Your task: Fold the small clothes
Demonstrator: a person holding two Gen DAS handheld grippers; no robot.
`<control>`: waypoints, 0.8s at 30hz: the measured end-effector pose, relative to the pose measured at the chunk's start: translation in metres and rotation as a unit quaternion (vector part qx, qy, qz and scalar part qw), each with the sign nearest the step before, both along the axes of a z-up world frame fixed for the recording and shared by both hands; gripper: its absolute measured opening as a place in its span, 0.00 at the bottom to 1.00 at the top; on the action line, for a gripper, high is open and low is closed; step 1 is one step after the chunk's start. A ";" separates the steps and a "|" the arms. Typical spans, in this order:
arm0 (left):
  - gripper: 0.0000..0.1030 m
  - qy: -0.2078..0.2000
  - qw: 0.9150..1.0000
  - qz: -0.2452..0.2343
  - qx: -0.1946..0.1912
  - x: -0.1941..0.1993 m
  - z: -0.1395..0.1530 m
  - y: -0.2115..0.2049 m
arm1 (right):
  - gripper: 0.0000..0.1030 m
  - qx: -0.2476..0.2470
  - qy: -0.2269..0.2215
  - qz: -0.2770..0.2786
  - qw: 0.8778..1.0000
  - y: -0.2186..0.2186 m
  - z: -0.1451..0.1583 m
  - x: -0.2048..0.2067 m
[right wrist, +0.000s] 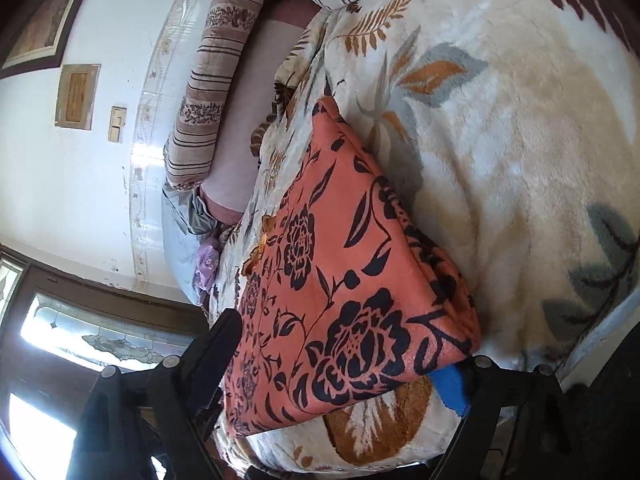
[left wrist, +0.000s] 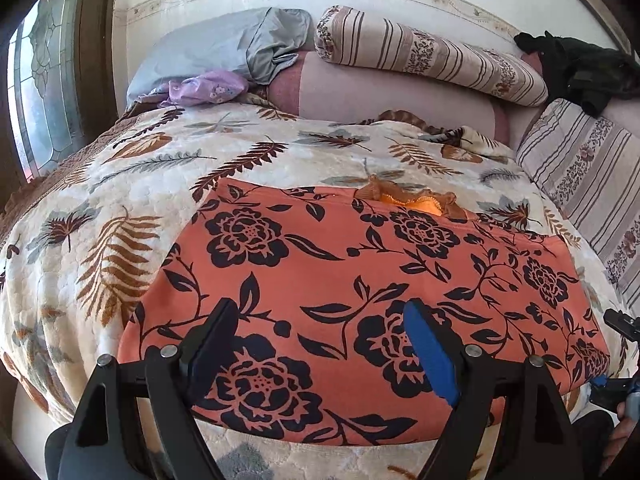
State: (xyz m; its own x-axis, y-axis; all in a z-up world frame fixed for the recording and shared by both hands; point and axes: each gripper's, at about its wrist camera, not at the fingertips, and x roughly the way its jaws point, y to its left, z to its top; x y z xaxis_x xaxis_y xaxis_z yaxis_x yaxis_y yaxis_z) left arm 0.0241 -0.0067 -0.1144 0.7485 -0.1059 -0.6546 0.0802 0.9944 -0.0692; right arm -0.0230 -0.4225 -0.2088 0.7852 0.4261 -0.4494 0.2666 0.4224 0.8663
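Orange floral garment (left wrist: 360,300) lies folded on the bed (left wrist: 100,220), long axis left to right.
Left hand-held gripper (left wrist: 320,340) hovers over its lower middle, fingers apart; right hand-held gripper (right wrist: 340,364) spread around its lower-frame corner.

Matt orange garment (left wrist: 360,280), fluffy blanket (left wrist: 100,220)

No readable text, labels, brands or numbers in either view. Only floral and leaf prints on the fabrics, nothing legible on the wall.
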 end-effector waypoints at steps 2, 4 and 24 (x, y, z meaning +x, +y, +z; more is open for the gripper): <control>0.83 0.043 0.998 -0.001 0.039 0.015 -0.020 -0.009 | 0.68 -0.007 0.013 -0.011 1.000 0.000 0.001 0.001; 0.86 0.066 0.994 -0.021 0.088 0.024 -0.037 -0.021 | 0.36 -0.014 0.015 -0.007 1.000 0.002 0.006 0.004; 0.88 0.015 0.997 -0.070 0.029 0.016 -0.024 -0.026 | 0.29 -0.127 0.088 0.001 0.988 0.023 0.024 0.047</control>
